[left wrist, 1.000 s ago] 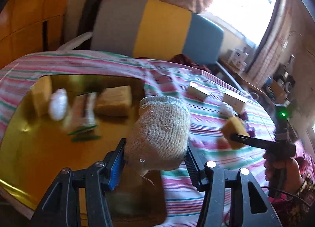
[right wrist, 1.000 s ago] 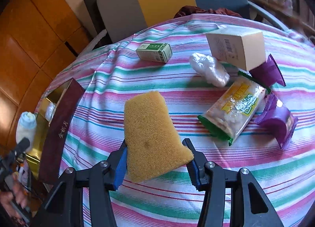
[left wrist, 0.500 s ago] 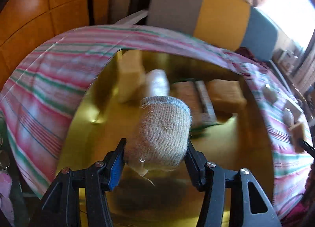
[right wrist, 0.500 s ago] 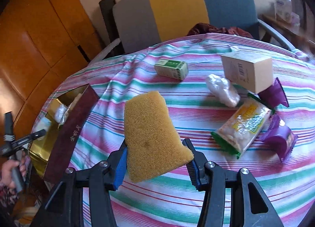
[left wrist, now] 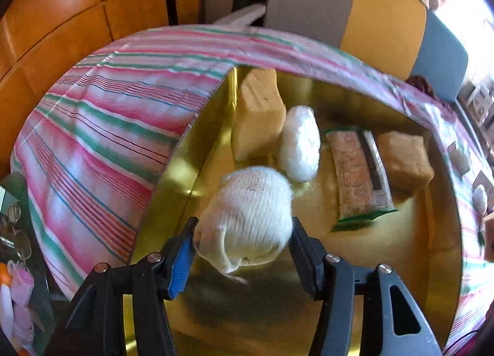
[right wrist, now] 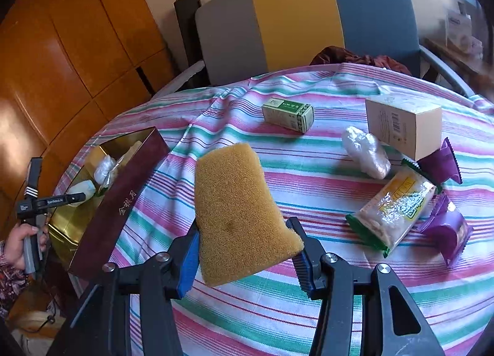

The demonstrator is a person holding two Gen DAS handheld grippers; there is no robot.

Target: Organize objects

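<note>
My left gripper (left wrist: 240, 247) is shut on a rolled pale sock (left wrist: 251, 217) and holds it over the gold box (left wrist: 185, 170). Inside the box lie a yellow sponge (left wrist: 257, 115), a white plastic bundle (left wrist: 301, 147), a snack pack (left wrist: 358, 176) and a brown sponge (left wrist: 404, 161). My right gripper (right wrist: 244, 251) is shut on a yellow sponge (right wrist: 237, 210) above the striped tablecloth (right wrist: 324, 309). In the right wrist view the box (right wrist: 123, 198) sits at the table's left edge with the left gripper (right wrist: 74, 198) and sock over it.
On the cloth lie a green carton (right wrist: 288, 115), a beige carton (right wrist: 404, 127), a white plastic bundle (right wrist: 366, 152), a rice-snack pack (right wrist: 395, 207) and purple wrappers (right wrist: 444, 229). A grey, yellow and blue chair (right wrist: 302, 25) stands behind the table. Wood panelling (right wrist: 61, 47) is at the left.
My left gripper has swung left and down over the gold box with the sock. My right gripper has lifted slightly and drawn back, still holding the sponge.
</note>
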